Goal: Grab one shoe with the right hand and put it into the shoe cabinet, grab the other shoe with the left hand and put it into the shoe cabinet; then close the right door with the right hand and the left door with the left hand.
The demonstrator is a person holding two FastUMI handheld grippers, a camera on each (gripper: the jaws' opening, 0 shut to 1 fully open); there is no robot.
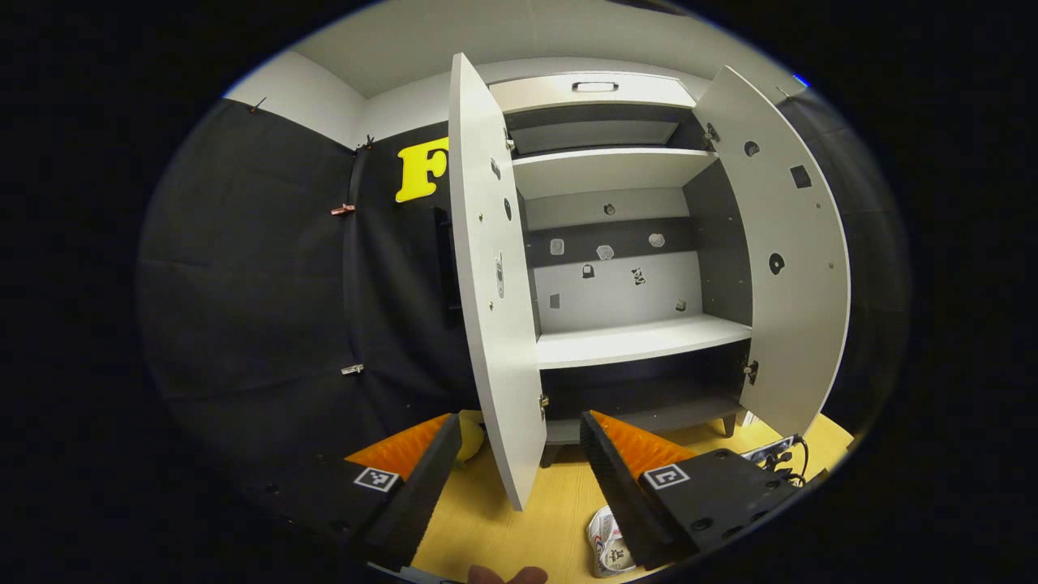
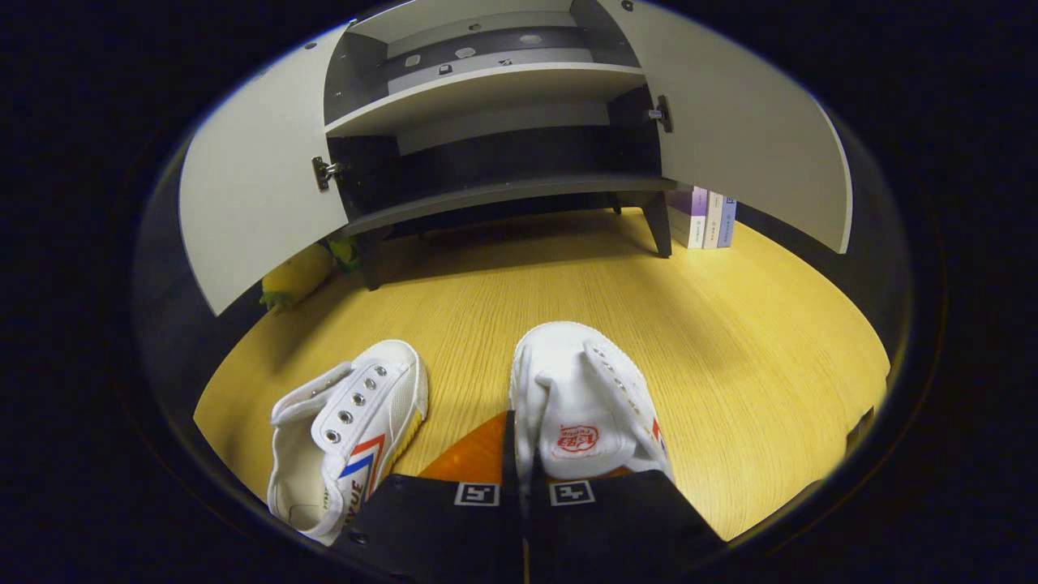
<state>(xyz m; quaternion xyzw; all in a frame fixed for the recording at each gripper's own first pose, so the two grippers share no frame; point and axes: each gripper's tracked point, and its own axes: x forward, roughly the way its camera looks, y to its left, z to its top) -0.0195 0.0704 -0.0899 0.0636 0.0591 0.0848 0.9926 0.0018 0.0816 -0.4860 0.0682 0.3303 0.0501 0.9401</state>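
Two white canvas shoes lie on the wooden floor in front of the shoe cabinet. In the right gripper view, my right gripper is shut on the side wall of the right-hand shoe. The other shoe lies to its left, untouched. Both cabinet doors stand open: the left door and the right door. In the left gripper view, my left gripper is open and held in front of the cabinet, close to the left door's edge. A shoe shows below it.
Several books stand beside the cabinet's right leg. A yellow plush toy lies behind the left door. A power strip with cables sits near the right door. A fingertip shows at the bottom edge.
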